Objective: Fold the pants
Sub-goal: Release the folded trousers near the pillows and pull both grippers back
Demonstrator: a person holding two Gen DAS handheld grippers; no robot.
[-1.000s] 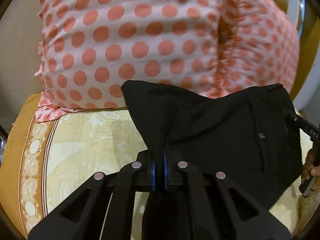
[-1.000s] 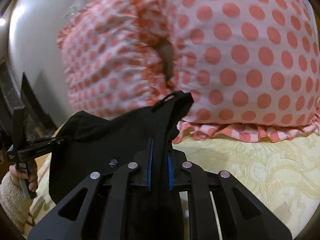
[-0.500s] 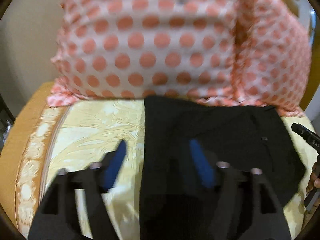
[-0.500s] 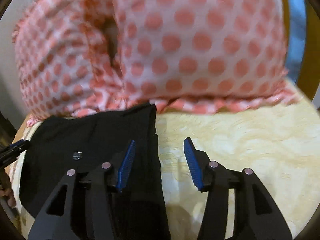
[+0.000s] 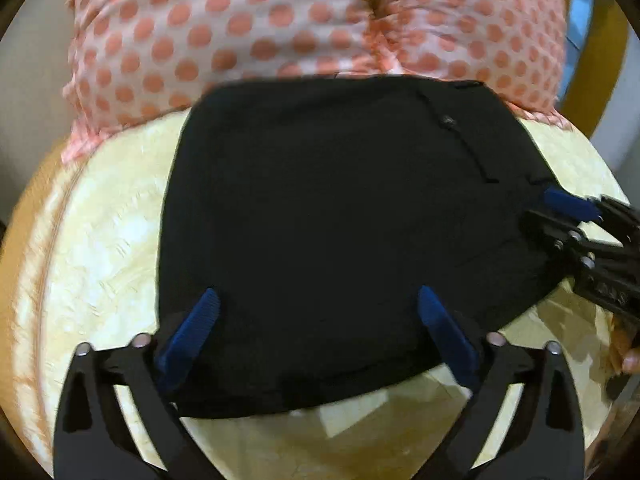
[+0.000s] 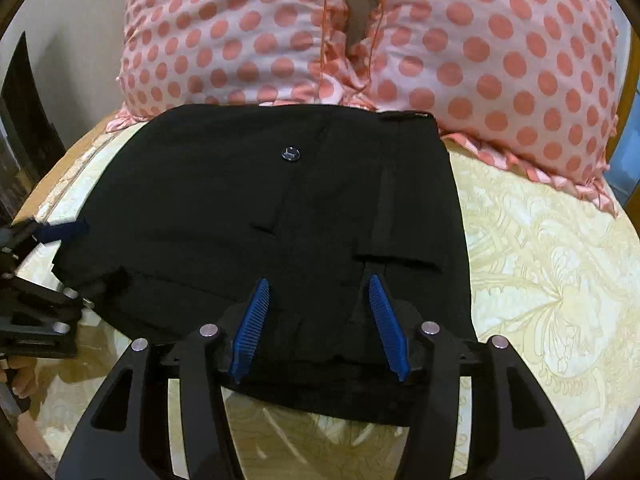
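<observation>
Black folded pants (image 5: 340, 220) flat on bedspread (image 5: 100, 240), under both opening, empty claws, left claw (image 5: 320, 332), right claw (image 6: 316, 320)

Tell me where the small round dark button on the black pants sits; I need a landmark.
In the right wrist view the button sits upper centre on the folded black pants, just below the pink polka-dot pillows.

One folded black pants (image 5: 340, 220), two polka-dot pillows (image 6: 500, 60), one yellow bedspread (image 6: 540, 260), two grippers (image 5: 316, 320)

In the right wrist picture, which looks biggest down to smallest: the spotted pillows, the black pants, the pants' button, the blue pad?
1. Spotted pillows and black pants: each fills a similar share of the view, too close to rank.
2. Blue pad, though it sits nearest the camera, which enlarges it.
3. Button, smallest.
</observation>
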